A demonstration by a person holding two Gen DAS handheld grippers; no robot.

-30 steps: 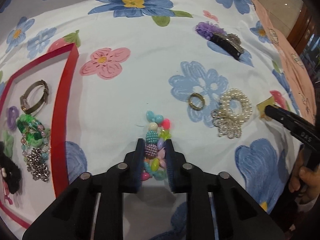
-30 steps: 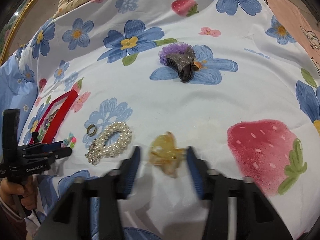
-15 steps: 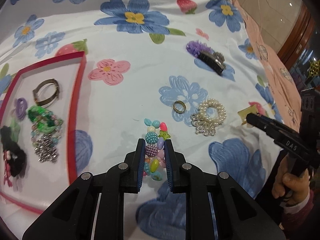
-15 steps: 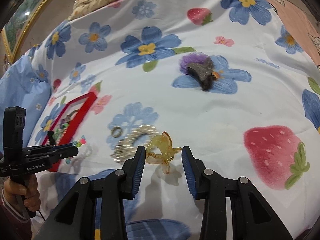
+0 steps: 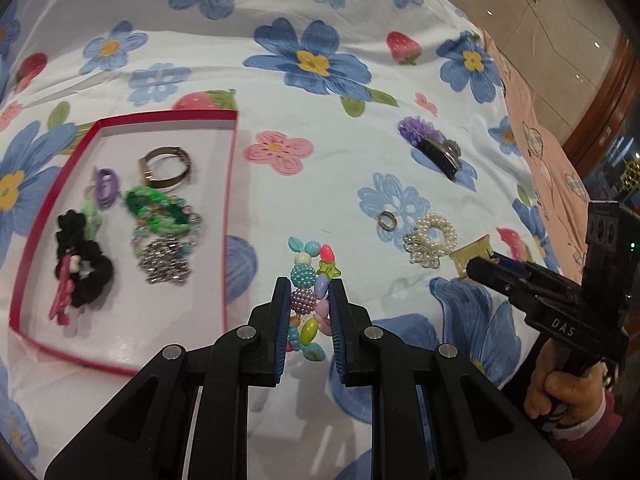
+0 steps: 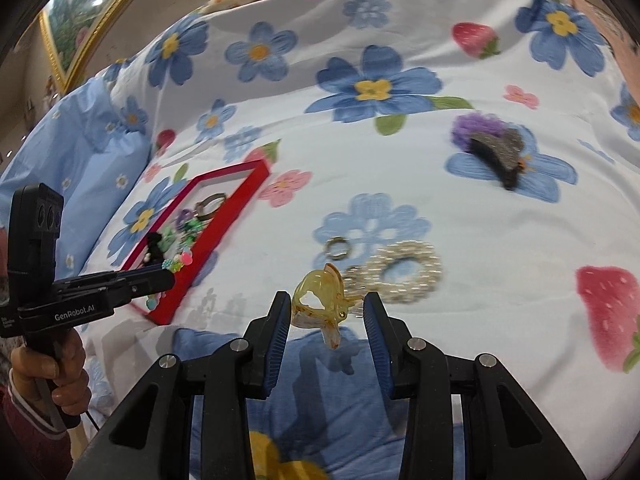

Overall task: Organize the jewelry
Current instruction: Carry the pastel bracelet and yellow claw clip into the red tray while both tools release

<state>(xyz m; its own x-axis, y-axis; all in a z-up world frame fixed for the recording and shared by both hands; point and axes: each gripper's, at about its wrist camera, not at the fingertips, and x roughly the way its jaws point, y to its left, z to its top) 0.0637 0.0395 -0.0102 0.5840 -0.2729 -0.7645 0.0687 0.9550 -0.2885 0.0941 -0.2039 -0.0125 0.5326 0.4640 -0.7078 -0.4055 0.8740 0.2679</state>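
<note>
Left wrist view shows the left gripper (image 5: 309,292) pinching a string of colourful beads (image 5: 310,300) clear of the flowered sheet (image 5: 328,184), with the red tray (image 5: 230,216) at ten o'clock already holding a bangle (image 5: 166,168), a black scrunchie (image 5: 86,264) and a green bracelet (image 5: 156,208). Right wrist view shows the right gripper (image 6: 326,308) with its fingers part-way spread around a yellow hair claw (image 6: 320,300), whose left side touches the left pad (image 6: 280,320), though I cannot tell whether the right pad presses it. On the sheet lie a small ring (image 6: 337,248) at twelve o'clock from that claw, a pearl bracelet (image 6: 400,272) at two o'clock and a purple-and-black hair clip (image 6: 494,146) farther off at one o'clock.
</note>
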